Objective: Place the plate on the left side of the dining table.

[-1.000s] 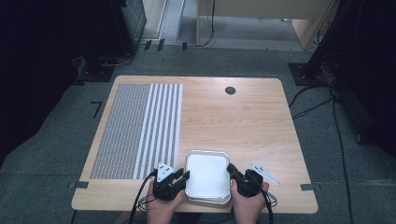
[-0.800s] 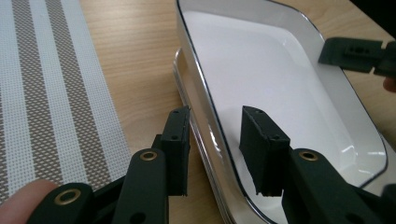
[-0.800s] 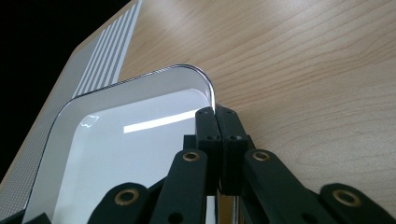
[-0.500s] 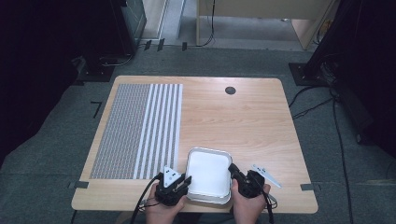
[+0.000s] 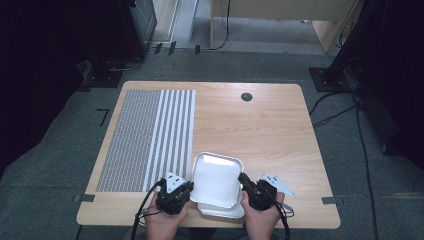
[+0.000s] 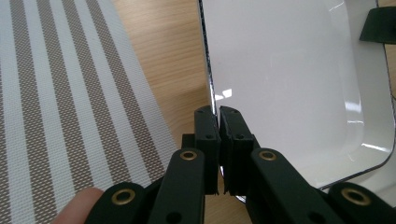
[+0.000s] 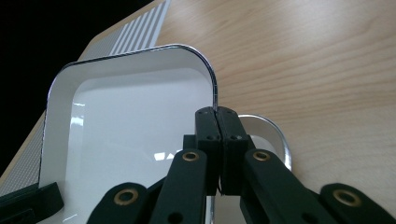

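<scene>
At the near edge of the table (image 5: 280, 125), my left tongs (image 5: 181, 190) have just been closing and now pinch the left rim of the upper white tray (image 5: 217, 177). My right tongs (image 5: 246, 181) pinch its right rim. The tray lies between both hands, equally near each, tilted above a second tray (image 5: 225, 212). Farther left lies the striped mat (image 5: 150, 135).

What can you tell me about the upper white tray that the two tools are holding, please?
The upper white tray is a glossy, shallow, rounded-corner square with a thin dark rim edge, looking like plastic or enamel. It is empty and tilted, its far edge raised above a second tray beneath it, near the table's front edge. The left tool pinches its left rim, its jaws having just been closing; the right tool pinches the opposite rim.
</scene>
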### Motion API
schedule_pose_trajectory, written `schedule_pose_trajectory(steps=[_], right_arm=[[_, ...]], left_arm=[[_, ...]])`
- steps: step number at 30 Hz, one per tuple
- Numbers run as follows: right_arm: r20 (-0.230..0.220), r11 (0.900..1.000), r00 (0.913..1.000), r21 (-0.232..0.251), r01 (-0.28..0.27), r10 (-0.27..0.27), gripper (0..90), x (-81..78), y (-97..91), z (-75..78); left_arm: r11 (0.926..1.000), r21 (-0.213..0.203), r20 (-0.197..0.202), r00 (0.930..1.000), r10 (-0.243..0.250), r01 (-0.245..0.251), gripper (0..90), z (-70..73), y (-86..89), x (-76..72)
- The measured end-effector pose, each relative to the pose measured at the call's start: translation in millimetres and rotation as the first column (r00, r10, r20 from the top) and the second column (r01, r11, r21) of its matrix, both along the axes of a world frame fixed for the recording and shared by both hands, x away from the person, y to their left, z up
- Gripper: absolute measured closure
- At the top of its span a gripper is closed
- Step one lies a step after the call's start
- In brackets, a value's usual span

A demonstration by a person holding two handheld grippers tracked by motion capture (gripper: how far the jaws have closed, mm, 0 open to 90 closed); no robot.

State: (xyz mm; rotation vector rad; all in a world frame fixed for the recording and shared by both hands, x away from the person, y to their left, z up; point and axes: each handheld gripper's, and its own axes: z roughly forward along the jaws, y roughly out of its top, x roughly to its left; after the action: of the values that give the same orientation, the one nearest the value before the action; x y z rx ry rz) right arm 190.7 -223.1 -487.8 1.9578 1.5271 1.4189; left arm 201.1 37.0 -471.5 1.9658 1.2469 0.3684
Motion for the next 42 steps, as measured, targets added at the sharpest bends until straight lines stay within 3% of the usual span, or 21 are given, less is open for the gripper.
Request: schedule_pose_trajectory(steps=[4, 13, 19, 29, 42], right_arm=[[0.020, 0.9990, 0.9993, -0.034, -0.030, 0.031, 90.0, 6.3, 11.3, 8.1], [0.016, 0.9988, 0.9987, -0.010, -0.048, 0.048, 89.5, 14.7, 21.8, 10.1], [0.007, 0.9976, 0.9979, -0.027, -0.064, 0.065, 89.4, 22.2, 34.3, 15.1], [0.023, 0.9901, 0.9930, -0.081, -0.114, 0.116, 89.5, 44.7, 67.3, 32.7], [0.015, 0.9795, 0.9843, -0.103, -0.173, 0.176, 89.6, 82.4, 116.9, 47.8]], left_arm=[[0.9997, -0.020, -0.020, 0.9997, 0.012, -0.013, 88.4, 1.9, 10.0, 4.5], [0.9989, -0.044, -0.032, 0.9994, 0.015, -0.016, 89.8, 8.4, 28.1, 17.1], [0.9978, -0.056, -0.039, 0.9986, 0.034, -0.036, 90.0, 11.5, 41.3, 23.1], [0.9930, -0.075, -0.029, 0.9956, 0.090, -0.091, 90.0, 20.0, 72.5, 32.3], [0.9834, -0.080, -0.010, 0.9867, 0.162, -0.163, 90.0, 30.7, 118.4, 52.5]])
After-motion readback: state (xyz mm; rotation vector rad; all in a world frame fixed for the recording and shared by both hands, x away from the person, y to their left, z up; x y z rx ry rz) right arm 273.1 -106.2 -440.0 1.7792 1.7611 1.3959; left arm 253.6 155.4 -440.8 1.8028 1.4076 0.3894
